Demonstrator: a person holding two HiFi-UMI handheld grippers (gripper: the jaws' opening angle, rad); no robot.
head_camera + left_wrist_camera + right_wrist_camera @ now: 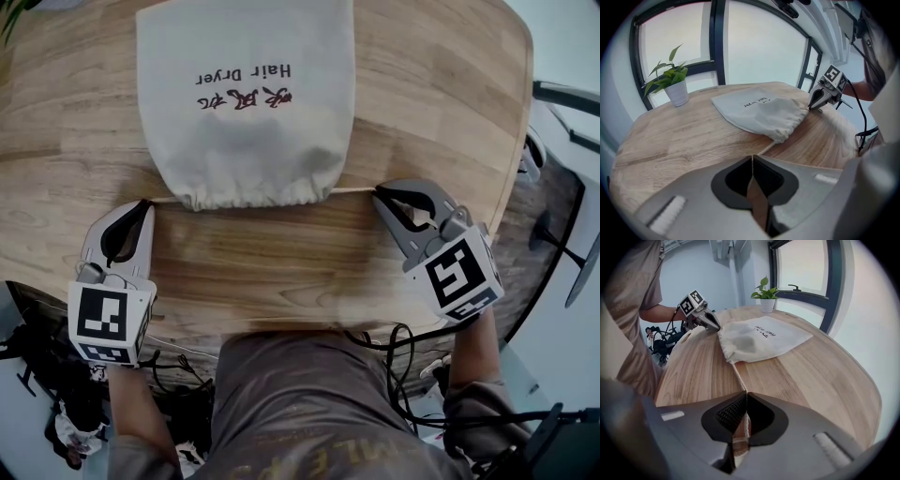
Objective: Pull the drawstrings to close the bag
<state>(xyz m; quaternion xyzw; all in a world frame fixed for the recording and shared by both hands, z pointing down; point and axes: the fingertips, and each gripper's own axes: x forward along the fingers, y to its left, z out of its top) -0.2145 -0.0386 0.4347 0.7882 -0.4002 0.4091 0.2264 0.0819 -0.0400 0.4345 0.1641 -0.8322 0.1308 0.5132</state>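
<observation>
A cream drawstring bag (246, 103) printed "Hair Dryer" lies flat on the round wooden table (281, 267). Its mouth faces the person and is puckered into tight gathers along the near edge.

From the left corner of that mouth the left drawstring (167, 200) runs straight out to the left tongs (145, 204), which are clenched with their tips together on the cord. In the left gripper view the cord reaches the seam of the closed tips. It is hard to pick out between the pads themselves, so the grip there is probable rather than plain.

From the right corner the right drawstring (352, 190) runs taut to the right tongs (378, 194). These are also clenched, and the right gripper view shows the pale cord passing down between the two pads.

Both tongs rest low over the table, one on each side of the bag and level with its gathered edge. A potted plant (675, 84) stands at the far edge of the table, by the window.
</observation>
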